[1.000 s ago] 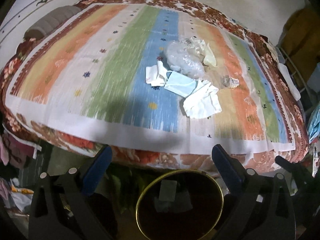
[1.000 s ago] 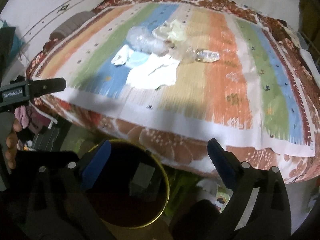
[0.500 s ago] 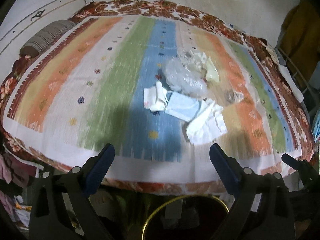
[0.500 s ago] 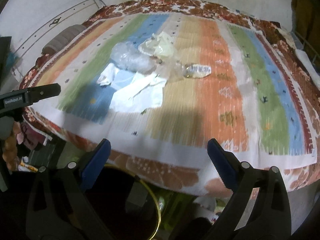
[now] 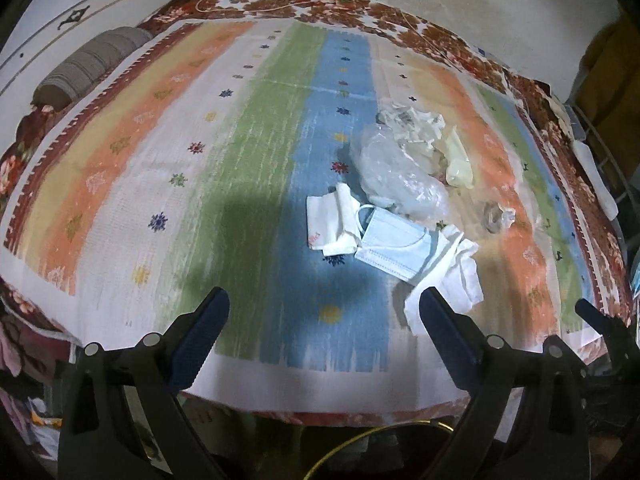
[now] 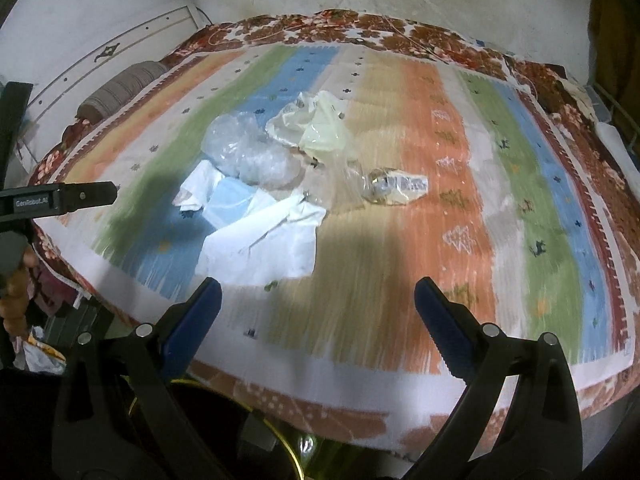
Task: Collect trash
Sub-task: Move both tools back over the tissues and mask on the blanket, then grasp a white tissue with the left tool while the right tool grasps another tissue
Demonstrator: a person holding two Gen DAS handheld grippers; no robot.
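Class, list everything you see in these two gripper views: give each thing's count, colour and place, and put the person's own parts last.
Striped woven bedspread: one, multicoloured, covering the bed.
Grey ribbed bolster pillow: one, far left edge.
Blue surgical face mask: one, mid-pile.
White crumpled tissues: several, around the mask.
Clear crumpled plastic bag: one, behind the mask.
Pale yellow plastic bag: one, back of pile.
Small clear printed wrapper: one, right of pile.
Gold-rimmed dark bin: one, below the bed edge.
Left gripper: black, blue pads, jaws open.
Right gripper: same, jaws open.

Face mask [image 5: 394, 246] lies on bedspread [image 5: 256, 184], between two tissues.
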